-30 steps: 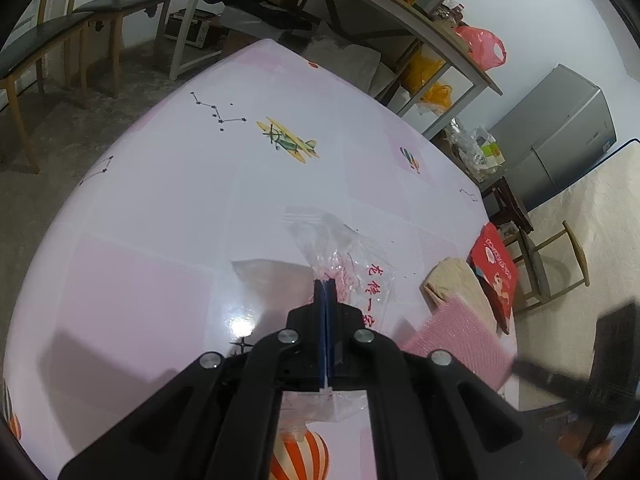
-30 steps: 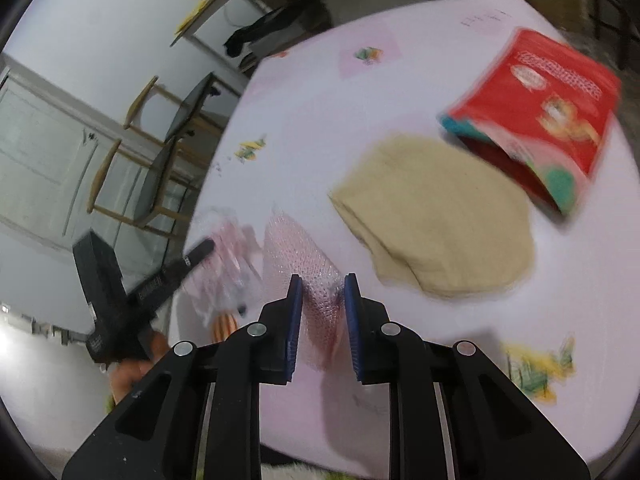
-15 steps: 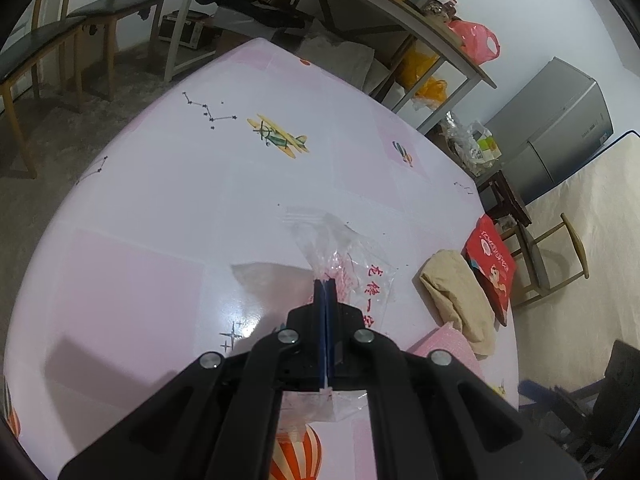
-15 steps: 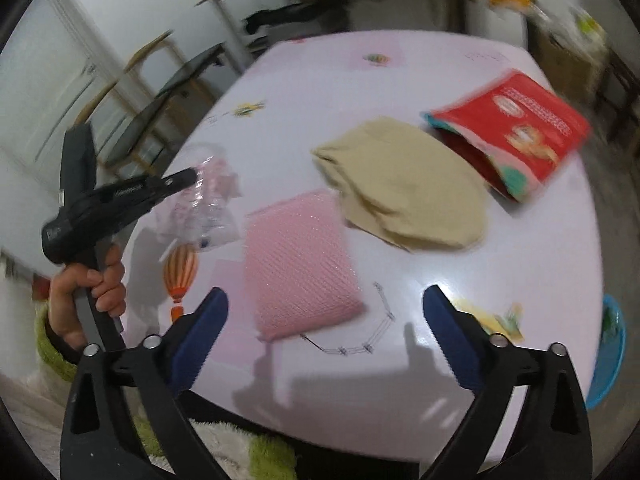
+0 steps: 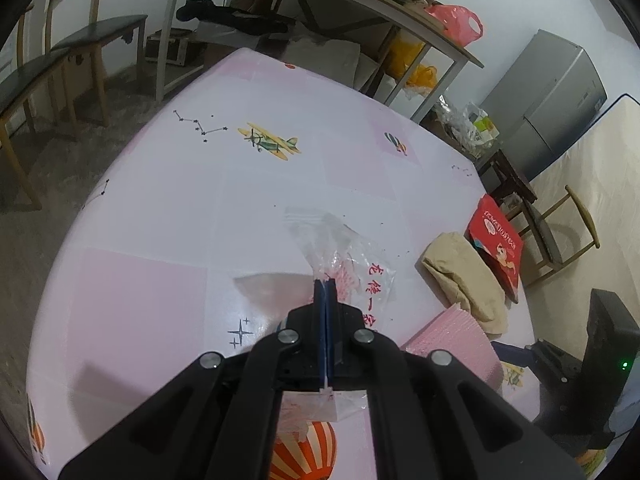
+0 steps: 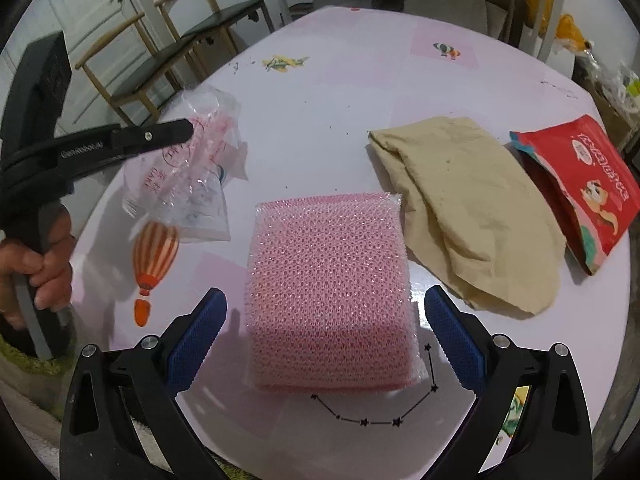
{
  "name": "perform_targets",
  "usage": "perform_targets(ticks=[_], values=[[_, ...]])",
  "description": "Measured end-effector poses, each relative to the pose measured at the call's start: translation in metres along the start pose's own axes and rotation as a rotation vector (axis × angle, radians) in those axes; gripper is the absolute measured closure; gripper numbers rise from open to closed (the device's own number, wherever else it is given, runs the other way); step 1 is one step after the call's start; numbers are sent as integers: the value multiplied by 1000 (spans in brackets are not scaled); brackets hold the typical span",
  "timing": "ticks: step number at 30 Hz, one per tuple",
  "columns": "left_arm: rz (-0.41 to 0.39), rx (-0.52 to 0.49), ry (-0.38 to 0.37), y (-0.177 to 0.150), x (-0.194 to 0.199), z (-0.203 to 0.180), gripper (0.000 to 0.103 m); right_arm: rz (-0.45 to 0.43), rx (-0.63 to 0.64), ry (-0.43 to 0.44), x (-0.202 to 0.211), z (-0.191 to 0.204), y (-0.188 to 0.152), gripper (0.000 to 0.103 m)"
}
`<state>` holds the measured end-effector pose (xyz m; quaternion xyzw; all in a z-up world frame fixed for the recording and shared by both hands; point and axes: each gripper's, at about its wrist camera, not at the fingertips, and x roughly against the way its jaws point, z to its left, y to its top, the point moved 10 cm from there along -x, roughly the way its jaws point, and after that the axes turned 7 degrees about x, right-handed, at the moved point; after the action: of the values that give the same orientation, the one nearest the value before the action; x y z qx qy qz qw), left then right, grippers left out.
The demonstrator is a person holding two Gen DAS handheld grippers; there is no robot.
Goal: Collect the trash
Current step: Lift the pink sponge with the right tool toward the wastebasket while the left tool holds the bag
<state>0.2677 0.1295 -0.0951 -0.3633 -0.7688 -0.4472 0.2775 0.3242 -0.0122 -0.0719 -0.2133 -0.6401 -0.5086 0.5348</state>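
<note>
The left gripper [image 5: 325,289] has its jaws pinched on the clear plastic bag [image 6: 188,172], held over the surface [image 6: 332,120]. The right gripper [image 6: 326,336], jaws just opened wide, straddles the near end of the pink bubble-wrap pad [image 6: 330,296], which lies flat with its long axis running away from the camera.

Red Chinese print on clear plastic bag [image 6: 188,184], unreadable lettering on red snack packet [image 6: 588,188]
</note>
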Motion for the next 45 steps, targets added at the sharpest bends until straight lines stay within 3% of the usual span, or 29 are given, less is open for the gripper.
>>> perform_targets(ticks=[4, 8, 17, 23, 29, 33, 37, 40, 45], values=[[-9, -22, 11, 1, 2, 0, 103, -2, 9, -19, -1, 0, -2, 9], [-20, -31, 14, 2, 6, 0, 103, 2, 4, -18, 1, 2, -6, 24], [-32, -43, 6, 3, 21, -4, 103, -30, -14, 6, 15, 6, -13, 27], [-63, -51, -12, 10, 44, -11, 103, -67, -28, 85, 32, 20, -18, 28], [-85, -100, -66, 18, 67, -45, 103, -207, -110, 218, 76, 23, -24, 28], [-74, -168, -131, 19, 73, -92, 103, -318, -202, 264, 115, 2, -38, 28], [-35, -252, -235, 9, 69, -160, 103, -456, -351, 231, 167, -49, -70, 28], [7, -316, -317, -2, 63, -216, 103, -551, -506, 154, 206, -99, -115, 28], [150, -445, -469, -50, 30, -338, 103, -628, -856, -20, 248, -197, -239, 28]])
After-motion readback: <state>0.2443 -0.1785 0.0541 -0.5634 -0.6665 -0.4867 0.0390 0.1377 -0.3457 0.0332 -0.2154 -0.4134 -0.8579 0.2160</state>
